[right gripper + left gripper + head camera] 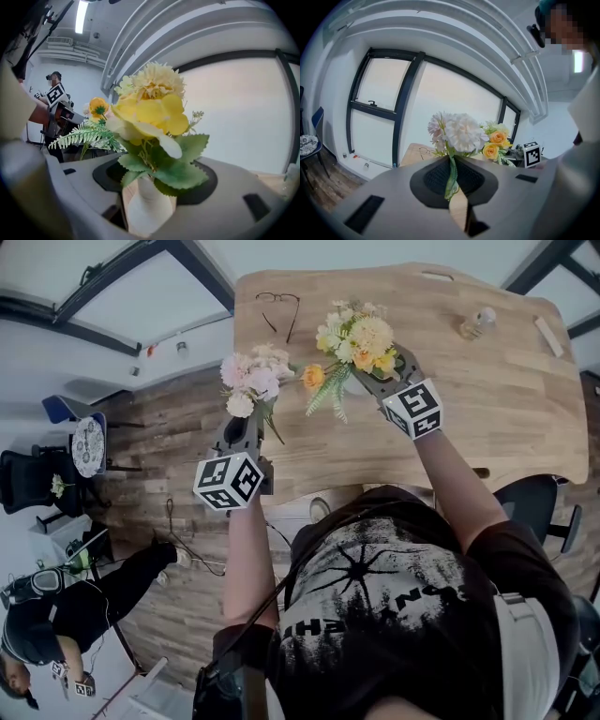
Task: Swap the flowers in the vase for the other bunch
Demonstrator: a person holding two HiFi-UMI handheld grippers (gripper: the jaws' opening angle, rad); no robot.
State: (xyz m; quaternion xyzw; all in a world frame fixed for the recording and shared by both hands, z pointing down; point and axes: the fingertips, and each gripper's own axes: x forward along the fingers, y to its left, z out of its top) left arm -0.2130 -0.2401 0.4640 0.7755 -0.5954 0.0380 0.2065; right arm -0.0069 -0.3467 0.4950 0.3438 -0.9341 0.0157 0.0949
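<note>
My left gripper (pixel 246 430) hangs off the table's left edge, shut on the thin green stem (pixel 452 174) of a pink and white bunch (pixel 251 378) that stands upright above its jaws. The same pink bunch (pixel 457 131) fills the middle of the left gripper view. A yellow and orange bunch (pixel 356 338) stands in a small white vase (pixel 147 206) on the wooden table (pixel 487 399). My right gripper (pixel 372 381) is open. The vase's neck is between its jaws with a gap beside it. From above, the flowers hide the vase.
Eyeglasses (pixel 278 306) lie at the table's far left; a small bottle (pixel 478 322) and a white stick (pixel 548 334) lie at its far right. A dark chair (pixel 530 502) is at the near right edge. Another person (pixel 56 615) stands on the floor to the left.
</note>
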